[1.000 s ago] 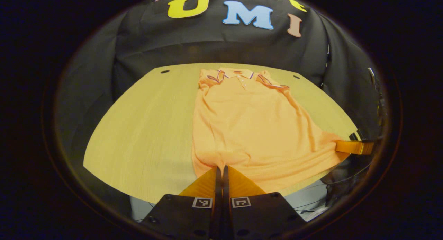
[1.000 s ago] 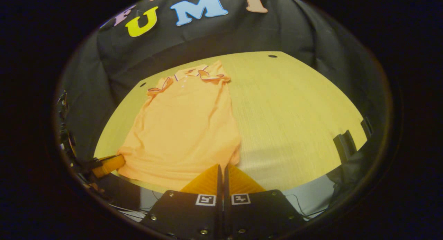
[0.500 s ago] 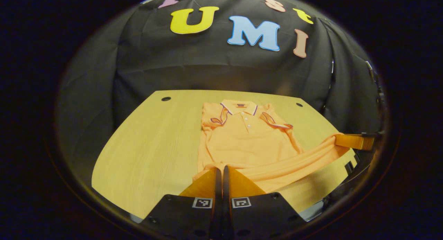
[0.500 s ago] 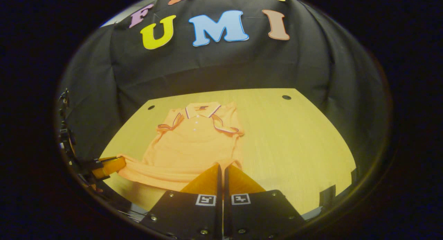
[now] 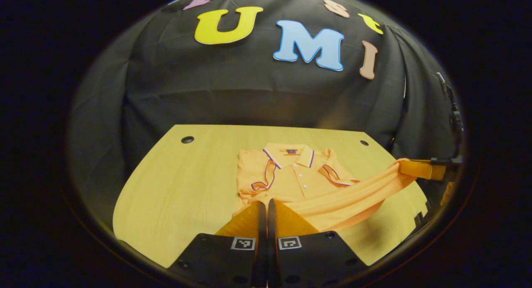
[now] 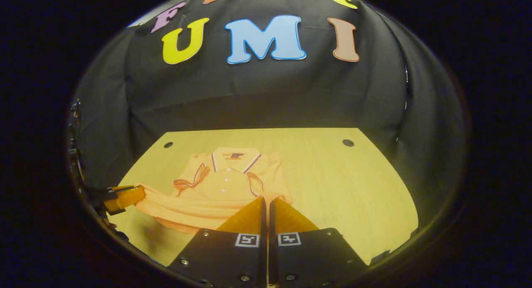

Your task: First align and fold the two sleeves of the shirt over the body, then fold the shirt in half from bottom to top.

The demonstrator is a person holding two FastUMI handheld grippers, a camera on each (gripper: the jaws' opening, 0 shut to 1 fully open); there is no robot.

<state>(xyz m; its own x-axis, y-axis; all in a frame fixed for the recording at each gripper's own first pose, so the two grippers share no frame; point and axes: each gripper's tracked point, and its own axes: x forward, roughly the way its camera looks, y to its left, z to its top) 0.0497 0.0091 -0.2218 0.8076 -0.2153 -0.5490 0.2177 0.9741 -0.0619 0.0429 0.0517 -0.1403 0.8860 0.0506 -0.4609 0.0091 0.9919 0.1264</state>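
My left tool [image 5: 263, 205] and right tool [image 6: 266, 200] each pinch the shirt [image 5: 291, 184] hem, raised off the surface [image 5: 174, 184] — uneven travel would skew the fold; a slip drops the hem.

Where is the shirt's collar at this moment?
In the left gripper view, the collar lies at the table's far side, beyond the lifted hem.

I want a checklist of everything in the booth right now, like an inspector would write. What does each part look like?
Surface: wooden table, small holes near its far corners.
Job's things: orange shirt, sleeves folded in, hem lifted off the table.
Clutter: nothing seen.
Grippers: left gripper shut on one hem corner; right gripper shut on the other.
Cables: nothing clearly seen.
Surroundings: black cloth wall behind the table.
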